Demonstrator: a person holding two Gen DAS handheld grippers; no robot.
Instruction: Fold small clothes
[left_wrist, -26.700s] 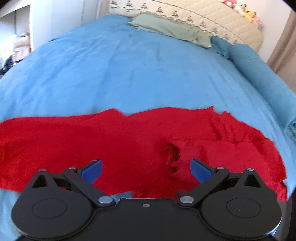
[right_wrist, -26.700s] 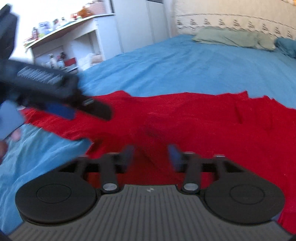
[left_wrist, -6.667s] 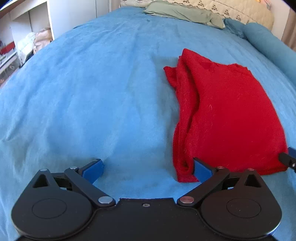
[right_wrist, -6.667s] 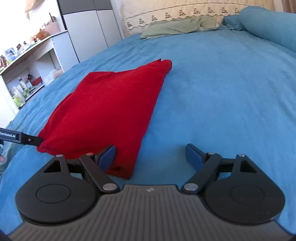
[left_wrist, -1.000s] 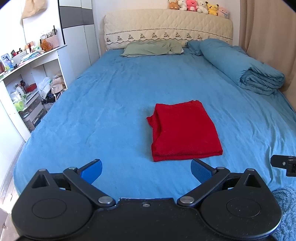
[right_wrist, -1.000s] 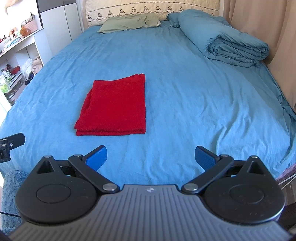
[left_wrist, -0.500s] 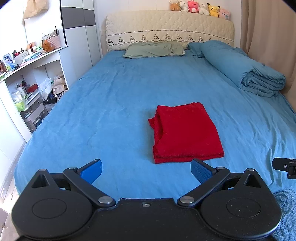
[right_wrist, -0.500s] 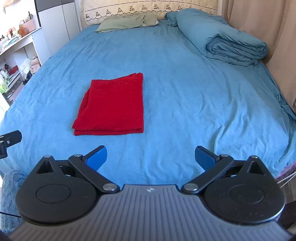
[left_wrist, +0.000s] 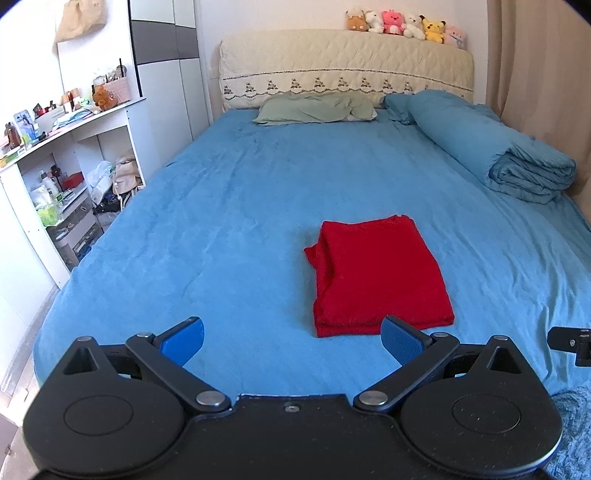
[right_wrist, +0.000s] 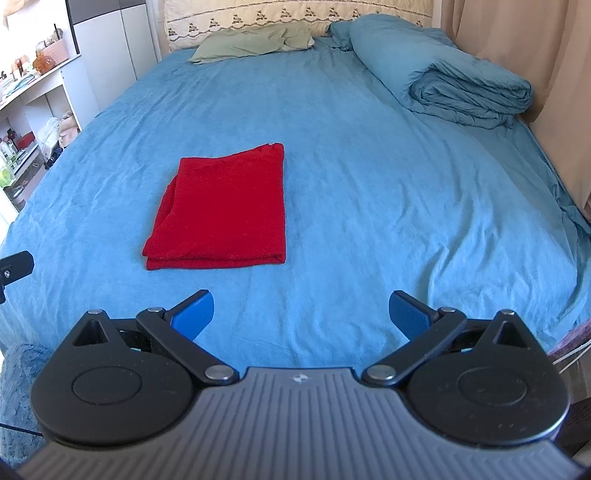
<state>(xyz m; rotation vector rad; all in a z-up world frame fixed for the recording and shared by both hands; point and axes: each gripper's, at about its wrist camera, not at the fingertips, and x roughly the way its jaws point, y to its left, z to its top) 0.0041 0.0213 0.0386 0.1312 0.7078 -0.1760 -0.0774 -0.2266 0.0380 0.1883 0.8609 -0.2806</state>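
Observation:
A red garment (left_wrist: 378, 275) lies folded into a flat rectangle on the blue bed (left_wrist: 240, 221), with doubled edges along its near and left sides. In the right wrist view the same red garment (right_wrist: 225, 208) sits left of centre. My left gripper (left_wrist: 291, 341) is open and empty, held well back above the foot of the bed, with the garment beyond its right finger. My right gripper (right_wrist: 301, 312) is open and empty too, drawn back from the cloth. A black piece of the right gripper (left_wrist: 570, 341) shows at the left wrist view's right edge.
A rolled blue duvet (right_wrist: 461, 77) lies along the bed's right side by a beige curtain (right_wrist: 554, 74). A green pillow (left_wrist: 317, 107) rests against the quilted headboard (left_wrist: 347, 70) topped with plush toys (left_wrist: 404, 22). White shelves (left_wrist: 55, 177) full of clutter stand to the left.
Over the last second both grippers have shifted only slightly, and the garment sits a little differently in each view. Earlier the red garment lay spread out; now it is folded and released.

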